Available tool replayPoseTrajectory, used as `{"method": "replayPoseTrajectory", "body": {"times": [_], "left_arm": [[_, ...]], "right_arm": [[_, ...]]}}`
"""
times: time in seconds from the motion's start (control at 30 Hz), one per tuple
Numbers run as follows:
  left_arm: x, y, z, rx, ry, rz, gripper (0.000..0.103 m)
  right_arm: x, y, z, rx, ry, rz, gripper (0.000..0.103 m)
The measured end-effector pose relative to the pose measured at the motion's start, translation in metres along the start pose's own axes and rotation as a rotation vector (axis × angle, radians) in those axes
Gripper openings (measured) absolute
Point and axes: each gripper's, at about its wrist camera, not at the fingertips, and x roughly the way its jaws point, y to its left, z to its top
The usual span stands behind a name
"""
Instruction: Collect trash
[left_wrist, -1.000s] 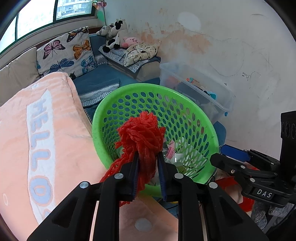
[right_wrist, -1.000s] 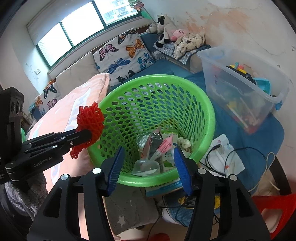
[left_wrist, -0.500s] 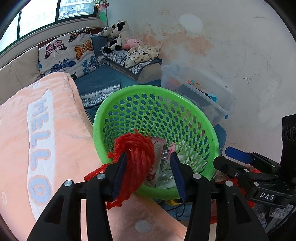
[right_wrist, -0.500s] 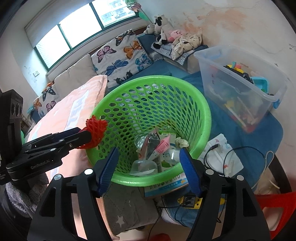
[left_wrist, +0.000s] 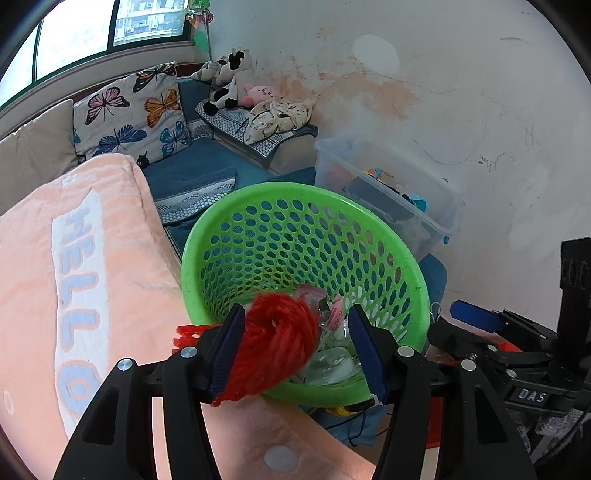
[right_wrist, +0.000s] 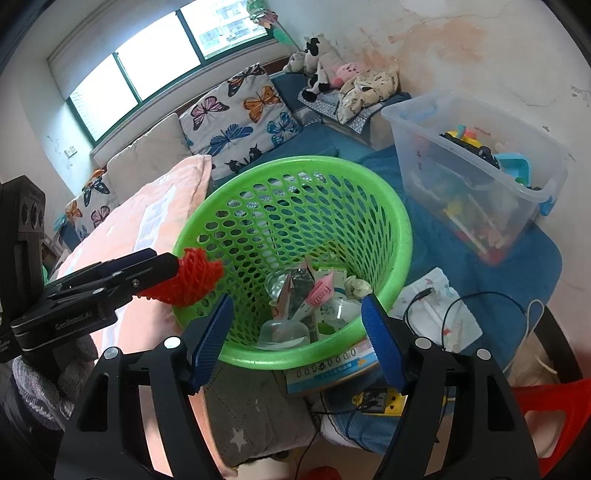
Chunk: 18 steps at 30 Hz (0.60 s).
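Note:
A red mesh net hangs off the left pad of my left gripper, whose jaws stand wide open at the near rim of the green perforated basket. In the right wrist view the net sits at the left gripper's tip, by the basket's left rim. Wrappers and clear plastic cups lie in the basket's bottom. My right gripper is open and empty, close in front of the basket's near rim.
A pink "HELLO" blanket lies left of the basket. A clear bin of toys stands to the right by the wall. Cables and a power strip lie on the floor, with a red stool at the lower right.
My left gripper has opened from shut on the red net; the net has sagged lower and clings to the left pad. My right gripper has drawn back slightly and opened a little wider.

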Motion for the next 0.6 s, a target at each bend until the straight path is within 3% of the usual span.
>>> {"method": "replayPoseTrajectory", "body": {"times": [0.4, 0.6], "left_arm": [[-0.017, 0.009, 0.004, -0.039, -0.031, -0.001, 0.056], [-0.039, 0.017, -0.009, -0.051, -0.053, 0.047, 0.067]], "right_arm": [[-0.006, 0.003, 0.000, -0.003, -0.008, 0.014, 0.072], [-0.012, 0.021, -0.005, -0.052, -0.012, 0.034, 0.075]]}}
